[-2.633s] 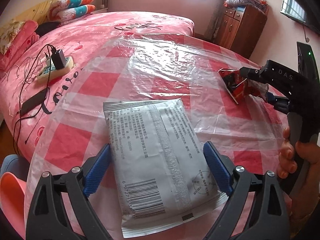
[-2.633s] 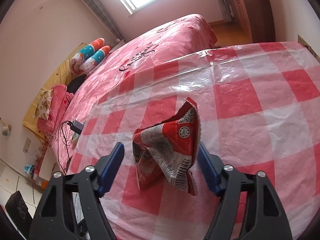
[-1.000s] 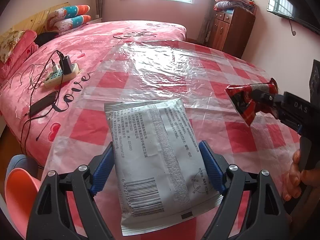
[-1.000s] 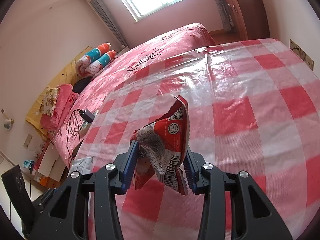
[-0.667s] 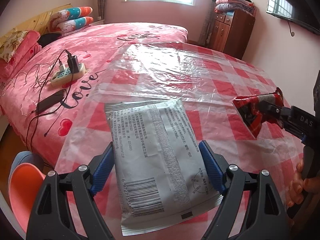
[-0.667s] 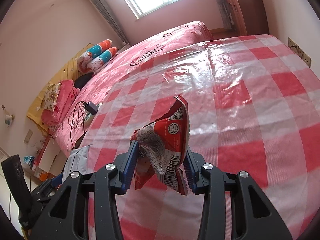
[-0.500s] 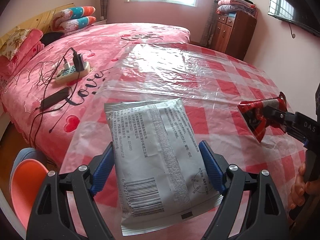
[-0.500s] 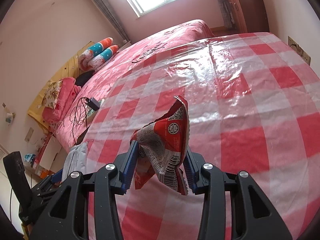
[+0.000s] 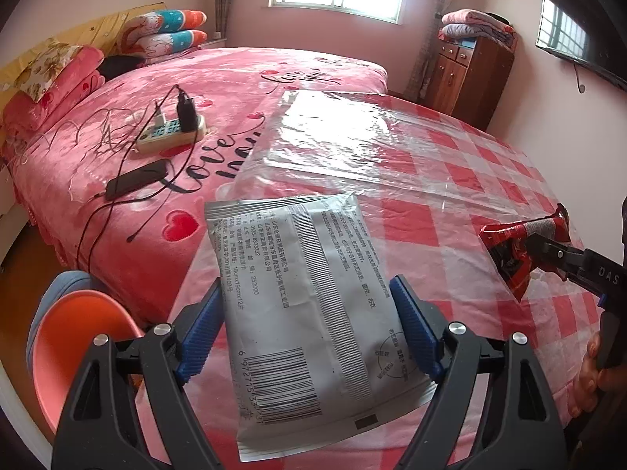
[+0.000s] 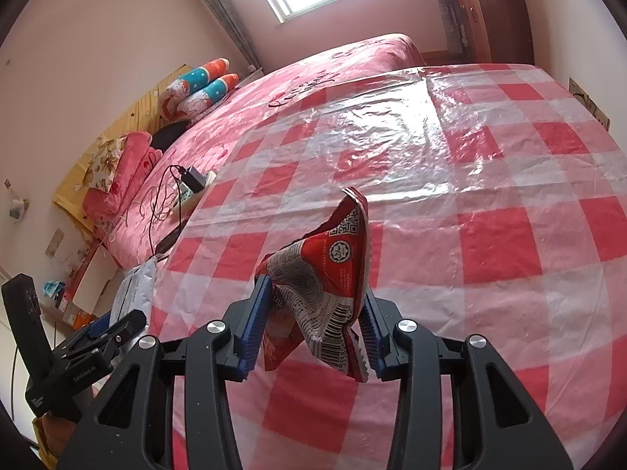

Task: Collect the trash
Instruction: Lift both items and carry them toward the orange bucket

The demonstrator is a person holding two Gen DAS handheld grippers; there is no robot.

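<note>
power strip (image 9: 172, 135) on bed (image 9: 117, 125)

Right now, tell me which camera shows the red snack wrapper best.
The right wrist view: the red snack wrapper fills the centre, pinched in the right gripper, with QR code and barcode visible. The left wrist view shows it small, near the right edge.

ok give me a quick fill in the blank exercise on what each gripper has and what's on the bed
1. The left gripper is shut on a ____ packet with a barcode.
2. The right gripper is shut on a crumpled ____ wrapper.
3. The power strip lies on the ____ bedspread, with a black charger plugged into it.
4. The checked plastic sheet is red and ____.

Missing words: grey; red; pink; white
</note>
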